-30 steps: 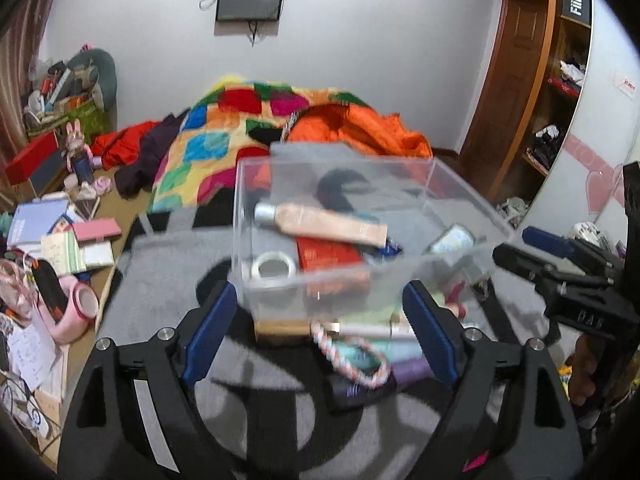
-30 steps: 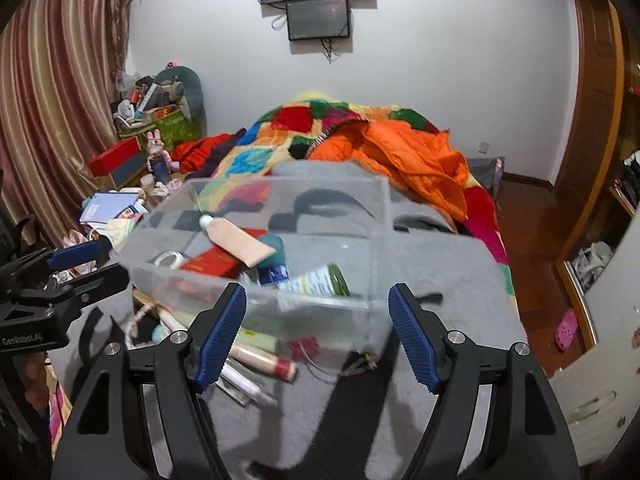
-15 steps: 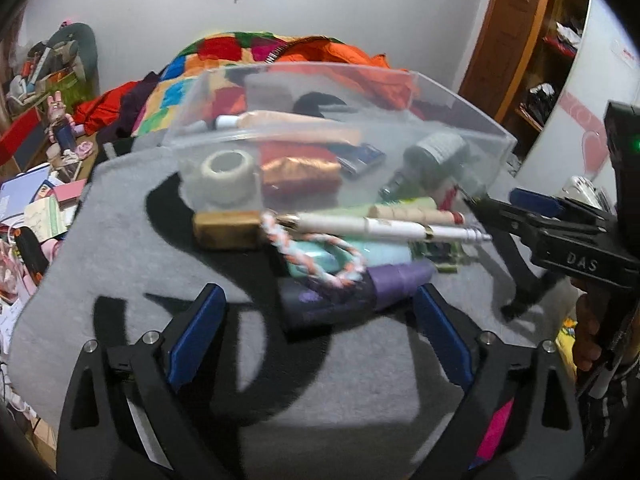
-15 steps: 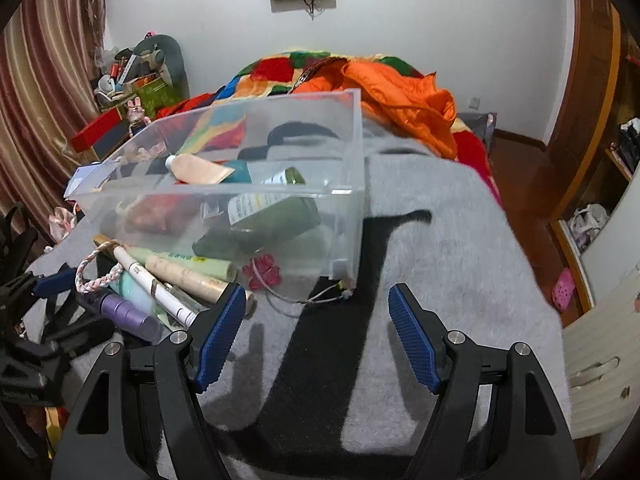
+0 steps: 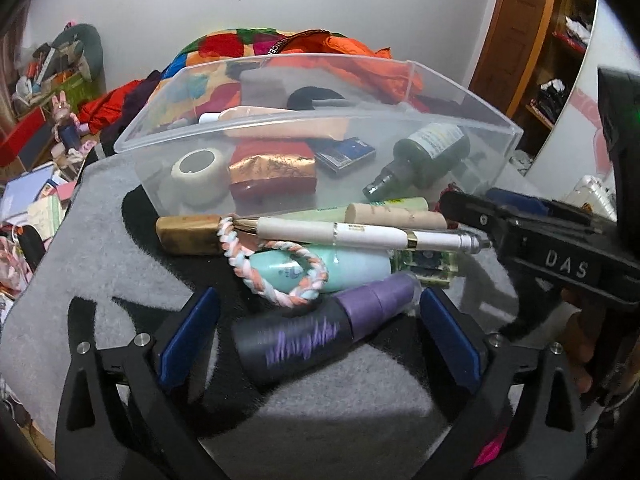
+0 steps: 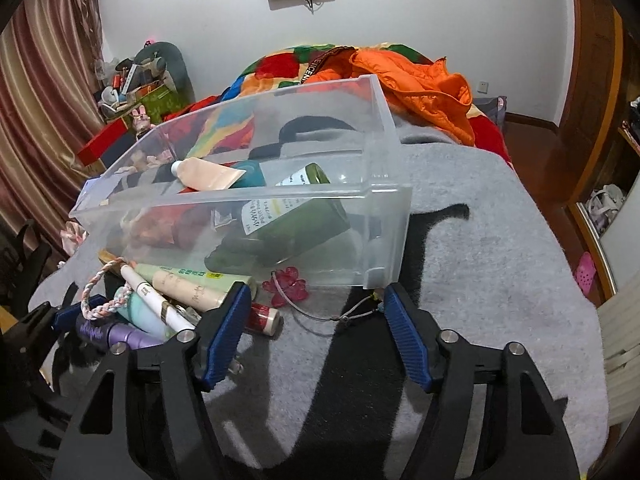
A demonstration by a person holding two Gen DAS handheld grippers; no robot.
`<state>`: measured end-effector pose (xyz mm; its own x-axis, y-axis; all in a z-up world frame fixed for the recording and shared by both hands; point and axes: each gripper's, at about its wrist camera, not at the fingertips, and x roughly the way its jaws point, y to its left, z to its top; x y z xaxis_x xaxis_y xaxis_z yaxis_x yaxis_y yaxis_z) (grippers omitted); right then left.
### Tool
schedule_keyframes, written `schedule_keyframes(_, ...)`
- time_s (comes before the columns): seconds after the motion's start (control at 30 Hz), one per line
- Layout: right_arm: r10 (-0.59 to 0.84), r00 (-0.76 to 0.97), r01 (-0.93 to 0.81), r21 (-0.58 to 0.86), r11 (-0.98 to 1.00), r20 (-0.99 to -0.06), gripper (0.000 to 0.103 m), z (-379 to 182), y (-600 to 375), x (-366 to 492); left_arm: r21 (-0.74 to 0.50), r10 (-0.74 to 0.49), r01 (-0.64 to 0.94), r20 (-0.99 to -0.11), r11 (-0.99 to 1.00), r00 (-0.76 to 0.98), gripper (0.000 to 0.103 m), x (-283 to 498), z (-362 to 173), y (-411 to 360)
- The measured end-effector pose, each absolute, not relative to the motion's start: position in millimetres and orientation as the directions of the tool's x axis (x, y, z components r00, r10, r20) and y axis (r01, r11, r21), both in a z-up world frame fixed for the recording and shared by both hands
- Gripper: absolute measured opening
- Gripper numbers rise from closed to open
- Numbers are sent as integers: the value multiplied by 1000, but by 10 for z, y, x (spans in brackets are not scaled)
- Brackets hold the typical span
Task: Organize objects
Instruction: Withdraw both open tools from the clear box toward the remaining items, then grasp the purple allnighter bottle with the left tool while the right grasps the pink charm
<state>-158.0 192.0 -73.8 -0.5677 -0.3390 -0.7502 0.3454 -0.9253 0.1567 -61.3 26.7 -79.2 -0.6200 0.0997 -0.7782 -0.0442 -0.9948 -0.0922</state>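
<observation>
A clear plastic bin point(image 5: 280, 80) rests on the grey blanket point(image 5: 100, 248), holding a green bottle point(image 5: 428, 152), a tape roll point(image 5: 196, 176), a red-gold pouch point(image 5: 272, 172) and a peach tube. In front of it lie a white pen point(image 5: 360, 234), a braided bracelet point(image 5: 276, 280), a mint bottle point(image 5: 348, 268) and a black-and-purple tube point(image 5: 304, 340). My left gripper point(image 5: 316, 300) straddles that tube, jaws opening, pads clear of it. My right gripper point(image 6: 317, 292) hovers by the bin's near corner point(image 6: 384, 240), jaws closing over a thin cord beside a red flower charm point(image 6: 288, 286), pressing nothing.
A small red tube point(image 6: 262, 318) lies by the right gripper's left finger. An orange jacket point(image 6: 424, 80) and patchwork quilt lie behind the bin. Books and clutter crowd the floor at left point(image 5: 36, 208). A wooden door and shelves stand at right.
Both grippers came down and closer to the loose items in front of the bin. The left jaws spread wider around the purple tube. The right jaws narrowed.
</observation>
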Motion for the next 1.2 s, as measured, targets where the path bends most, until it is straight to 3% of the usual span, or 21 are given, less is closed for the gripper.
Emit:
schedule_keyframes(0.2,-342,-569,360,147,-921,-748,41,-719,1865,-1542,-52,81,-65,-779,-997,-622,102,-596,-811,371)
schedule_keyframes(0.43,-350,-567,379,141,-914,-746,32,-713,1773,-1556,-85,78,-20,-774,-996,-628,102,-638,-809,325)
schedule_keyframes(0.57,-374,-550,394,163,-905,-747,17,-724,1724,-1569,-107,82,1,-764,-994,-640,97,-617,-799,285)
schedule_keyframes(0.67,-374,-555,397,158,-904,-743,17,-735,1724,-1554,-114,78,14,-756,-993,-650,90,-576,-782,244)
schedule_keyframes(1.2,-369,-605,384,147,-911,-706,11,-547,1884,-1395,-162,124,-7,-723,-987,-679,90,-252,-579,108)
